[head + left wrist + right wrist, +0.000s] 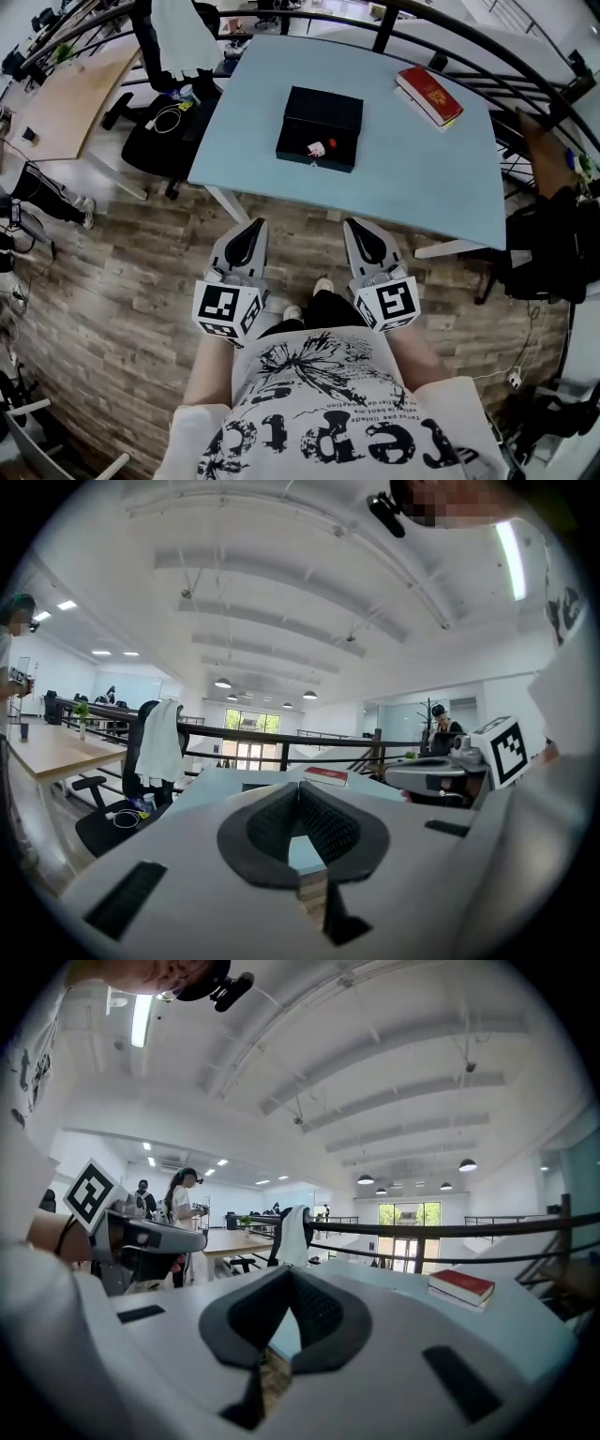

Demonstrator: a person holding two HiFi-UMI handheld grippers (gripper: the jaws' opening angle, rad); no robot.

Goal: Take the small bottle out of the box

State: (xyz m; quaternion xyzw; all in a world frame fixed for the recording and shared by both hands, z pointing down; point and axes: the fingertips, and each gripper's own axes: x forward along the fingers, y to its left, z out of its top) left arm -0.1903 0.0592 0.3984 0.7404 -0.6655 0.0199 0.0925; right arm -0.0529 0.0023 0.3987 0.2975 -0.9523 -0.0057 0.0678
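Observation:
A black open box (319, 127) lies in the middle of the light blue table (403, 178). Inside it, near its front edge, rests a small white bottle with a red cap (321, 148). My left gripper (254, 226) and right gripper (355, 226) hang side by side over the wooden floor, short of the table's near edge and close to my body. Both are shut with nothing between the jaws. In the left gripper view the left gripper (300, 786) points toward the table, and in the right gripper view so does the right gripper (290, 1271). The box is hidden behind the jaws there.
A red book (429, 94) lies at the table's far right; the same red book (459, 1286) shows in the right gripper view. A black railing (469, 37) runs behind the table. An office chair with a white cloth (178, 37) stands at the far left, beside a wooden desk (66, 103).

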